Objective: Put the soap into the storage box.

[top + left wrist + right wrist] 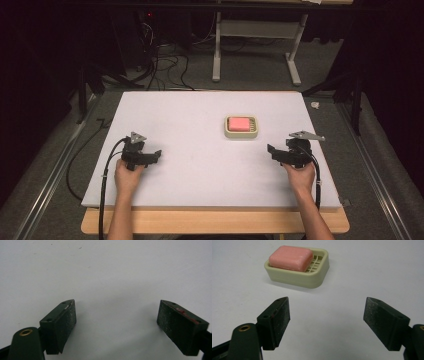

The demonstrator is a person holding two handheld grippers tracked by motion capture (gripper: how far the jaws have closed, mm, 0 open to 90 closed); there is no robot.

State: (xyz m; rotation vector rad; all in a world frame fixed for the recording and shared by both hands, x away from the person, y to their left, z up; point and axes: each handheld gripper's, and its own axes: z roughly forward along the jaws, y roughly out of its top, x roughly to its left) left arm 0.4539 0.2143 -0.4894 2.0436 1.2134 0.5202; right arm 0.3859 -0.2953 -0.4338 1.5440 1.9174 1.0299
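Note:
A pink bar of soap (239,123) (291,258) lies in a cream soap dish (254,129) (317,275) with a slatted bottom, right of the middle of the white table top (200,150). My right gripper (271,149) (325,320) rests near the right edge, open, jaws wide apart and empty, pointing towards the dish, which stands a short way ahead. My left gripper (159,153) (116,322) sits near the left edge, open too, with bare white surface between its jaws. A hand holds each gripper from the near side.
The white top lies on a wooden table (215,222). Beyond the far edge are the legs of another table (216,50) and loose cables (165,65) on a grey floor. Black cables (102,185) trail from both grippers off the near edge.

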